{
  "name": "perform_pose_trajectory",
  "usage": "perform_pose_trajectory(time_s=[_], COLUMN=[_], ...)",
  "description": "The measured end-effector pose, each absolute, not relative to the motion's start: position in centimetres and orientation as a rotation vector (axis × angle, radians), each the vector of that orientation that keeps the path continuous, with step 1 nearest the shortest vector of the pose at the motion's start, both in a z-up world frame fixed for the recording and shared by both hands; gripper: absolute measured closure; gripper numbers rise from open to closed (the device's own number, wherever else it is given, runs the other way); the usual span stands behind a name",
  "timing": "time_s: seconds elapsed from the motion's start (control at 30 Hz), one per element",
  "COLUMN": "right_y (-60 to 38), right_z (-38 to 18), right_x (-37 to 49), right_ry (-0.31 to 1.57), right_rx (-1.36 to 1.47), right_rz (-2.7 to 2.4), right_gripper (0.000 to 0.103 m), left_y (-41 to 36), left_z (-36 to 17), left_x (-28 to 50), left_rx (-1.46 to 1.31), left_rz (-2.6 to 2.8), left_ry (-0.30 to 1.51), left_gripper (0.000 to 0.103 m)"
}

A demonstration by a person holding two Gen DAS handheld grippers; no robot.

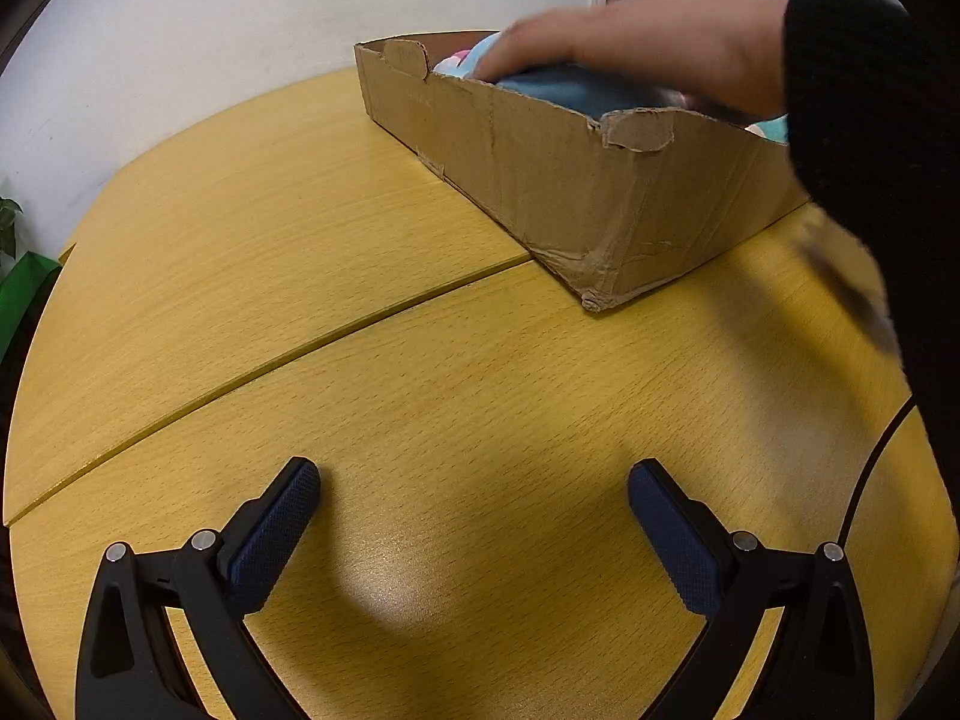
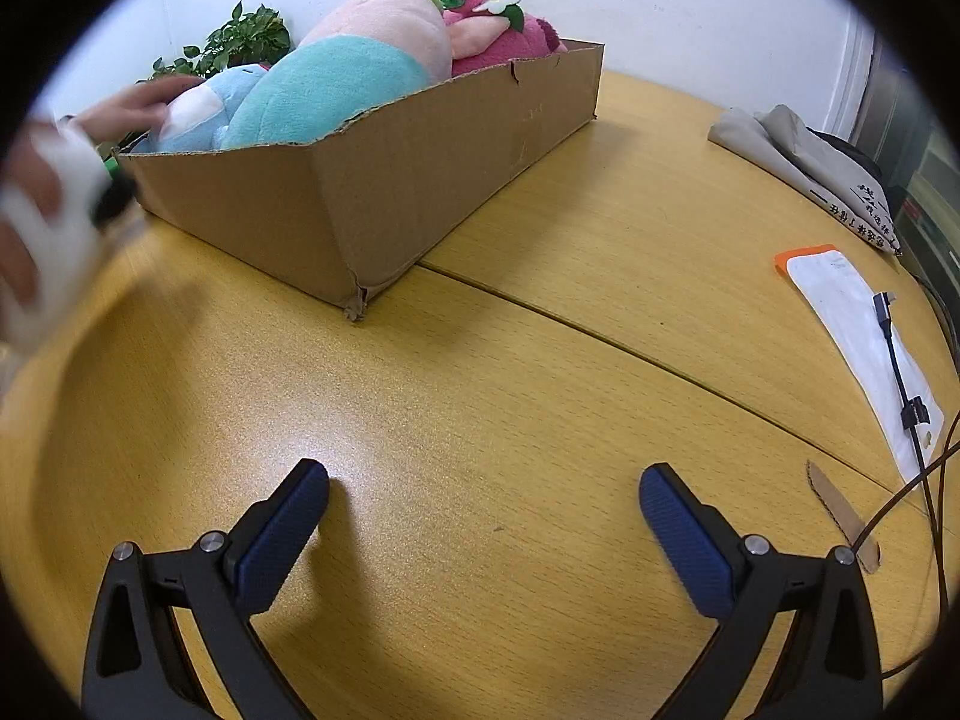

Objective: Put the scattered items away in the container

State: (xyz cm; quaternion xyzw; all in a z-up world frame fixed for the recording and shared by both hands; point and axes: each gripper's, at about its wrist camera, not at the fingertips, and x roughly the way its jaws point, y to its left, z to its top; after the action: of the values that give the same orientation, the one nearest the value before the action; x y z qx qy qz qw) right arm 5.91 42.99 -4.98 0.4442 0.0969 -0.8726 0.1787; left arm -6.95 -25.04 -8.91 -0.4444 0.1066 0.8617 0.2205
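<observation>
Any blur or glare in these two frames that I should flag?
Left wrist view: the hand reaching into the cardboard box is motion-blurred, with soft glare on the table. Right wrist view: a blurred hand at the left edge; the plush toys are sharp.

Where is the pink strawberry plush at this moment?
In the right wrist view, the pink strawberry plush sits at the far end of the cardboard box, just right of the peach-and-teal plush.
</observation>
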Motion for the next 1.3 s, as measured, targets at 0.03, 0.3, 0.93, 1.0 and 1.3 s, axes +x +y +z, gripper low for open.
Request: perform_pose_trajectory(time_s=[0.03, 0.3, 0.93, 1.0, 1.3], right_y=[42.99, 43.01, 43.03, 43.03, 43.03], right_z=[-4.98, -4.99, -4.98, -4.99, -4.98], right_x=[5.91, 5.97, 5.95, 5.96, 5.95], right_ry=[0.274, 0.275, 0.276, 0.276, 0.276], right_rx=[1.256, 1.255, 1.255, 1.255, 1.254], right_rz=[-2.467, -2.467, -2.465, -2.465, -2.465], right_gripper=[0.000, 0.000, 0.000, 0.000, 0.000], left_y=[-25.05, -25.07, -25.12, -25.09, -25.10], left_z=[-8.91, -8.92, -8.94, -8.94, -8.95], left_x=[-6.95, -6.99, -7.06, -7.05, -7.08], left_rx=[-1.228, -1.227, -1.218, -1.218, -1.215], left_rz=[2.382, 2.379, 2.363, 2.362, 2.357], left_ry=[0.295, 0.297, 0.307, 0.307, 0.310], left_gripper=[0.000, 0.000, 0.000, 0.000, 0.000])
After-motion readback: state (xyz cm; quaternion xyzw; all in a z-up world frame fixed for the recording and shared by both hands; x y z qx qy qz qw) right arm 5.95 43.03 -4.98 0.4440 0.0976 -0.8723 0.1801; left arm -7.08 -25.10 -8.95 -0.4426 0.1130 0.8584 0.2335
